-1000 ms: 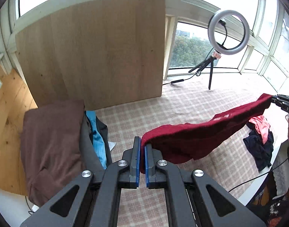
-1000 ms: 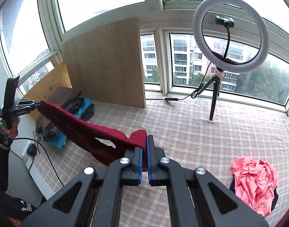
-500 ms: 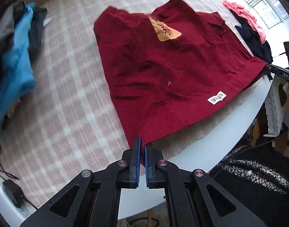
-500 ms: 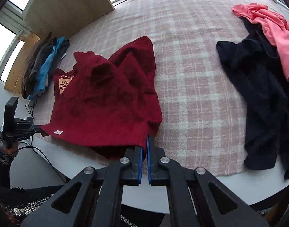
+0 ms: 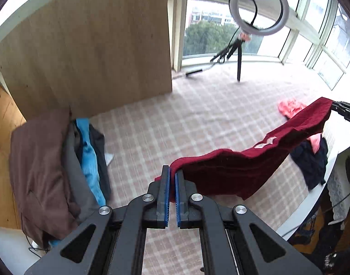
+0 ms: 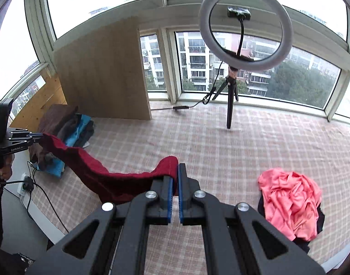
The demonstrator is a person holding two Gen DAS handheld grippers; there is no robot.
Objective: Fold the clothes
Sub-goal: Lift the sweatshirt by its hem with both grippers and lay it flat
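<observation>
A dark red garment (image 5: 243,162) hangs stretched in the air between both grippers, above the checked tablecloth (image 5: 179,126). My left gripper (image 5: 172,174) is shut on one corner of it. My right gripper (image 6: 174,174) is shut on the opposite corner, and the cloth (image 6: 101,171) sags away from it toward the left gripper (image 6: 37,135) at the far left. The right gripper also shows at the right edge of the left wrist view (image 5: 333,106).
A pile of folded clothes, brown (image 5: 37,160), grey and blue, lies at the table's left by a wooden board (image 5: 87,52). A pink garment (image 6: 289,199) on a black one lies at the right. A ring light on a tripod (image 6: 232,87) stands at the back.
Half a second ago the red garment lay spread flat on the table with both grippers low at its near edge. Now both grippers have lifted it into the air again, stretched between them.
</observation>
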